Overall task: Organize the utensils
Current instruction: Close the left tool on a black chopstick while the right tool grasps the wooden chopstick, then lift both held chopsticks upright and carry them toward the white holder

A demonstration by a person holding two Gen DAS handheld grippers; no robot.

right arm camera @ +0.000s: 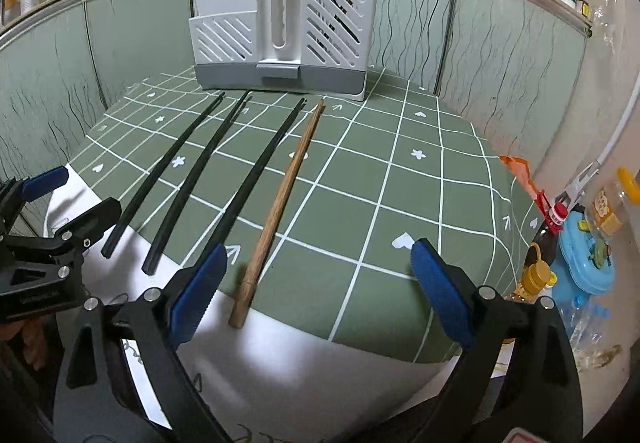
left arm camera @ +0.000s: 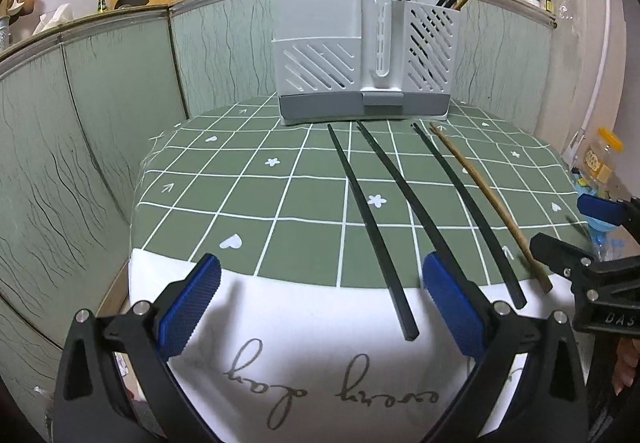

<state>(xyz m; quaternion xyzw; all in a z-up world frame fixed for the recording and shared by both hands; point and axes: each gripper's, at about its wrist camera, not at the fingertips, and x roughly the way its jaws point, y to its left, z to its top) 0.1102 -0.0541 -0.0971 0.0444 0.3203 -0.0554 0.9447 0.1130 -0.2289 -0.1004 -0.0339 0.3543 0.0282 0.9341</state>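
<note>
Both your tongs hang wide open with nothing in them: the left gripper (left arm camera: 320,295) sits over the white front edge of the tablecloth (left arm camera: 248,203), the right gripper (right arm camera: 320,279) just beside it. Four loose chopsticks lie ahead in a fan, near ends toward you, tips toward the utensil holder (left arm camera: 360,55) at the back. Their long axes run almost straight away from you, so you close across the stick, not along it.

Your right hand has the wooden chopstick (right arm camera: 280,211); its butt end rests between those open pads, nearer the left one. Your left hand is closest to the leftmost black chopstick (left arm camera: 372,231), whose near end lies between its pads. The other two black ones lie between.

Over at the holder, the right slotted compartment already has black sticks and what looks like a wooden one standing in it. Its low left compartment appears empty, though the wall hides the bottom.
</note>
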